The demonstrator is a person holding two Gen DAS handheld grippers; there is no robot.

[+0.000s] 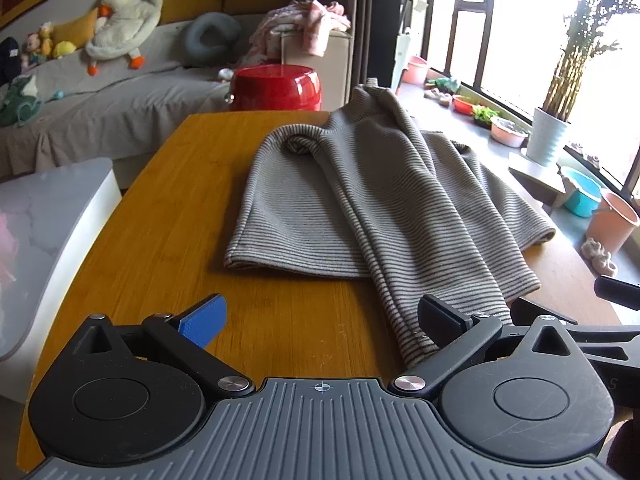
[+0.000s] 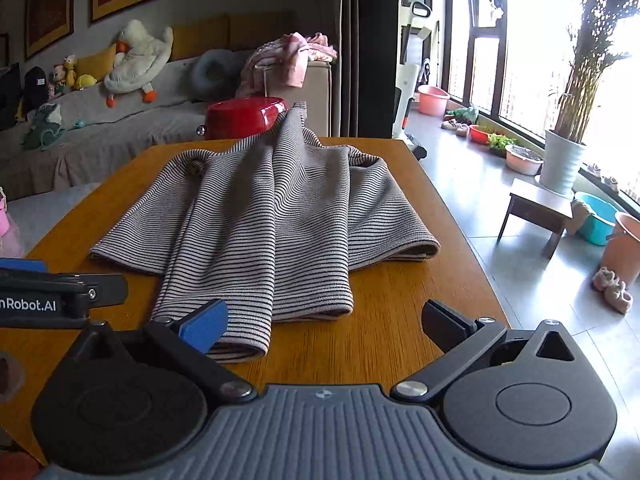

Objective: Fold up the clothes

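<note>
On the wooden table [image 1: 180,216] we note one ribbed, striped knit garment [image 1: 360,200], partly folded, two sleeves laid over its middle. Left gripper [image 1: 322,316] and right gripper [image 2: 326,320] both gape wide, empty, each beside a sleeve cuff.

Left tool [image 1: 322,320], right tool [image 2: 324,322]: both spread wide, tilted downward.

left wrist: low over near table edge, tilted down, facing sofa | right wrist: same, just rightward | shared: grey striped knit garment [image 1: 360,200] [image 2: 264,216] on orange wooden table [image 1: 160,220] [image 2: 380,340]
</note>
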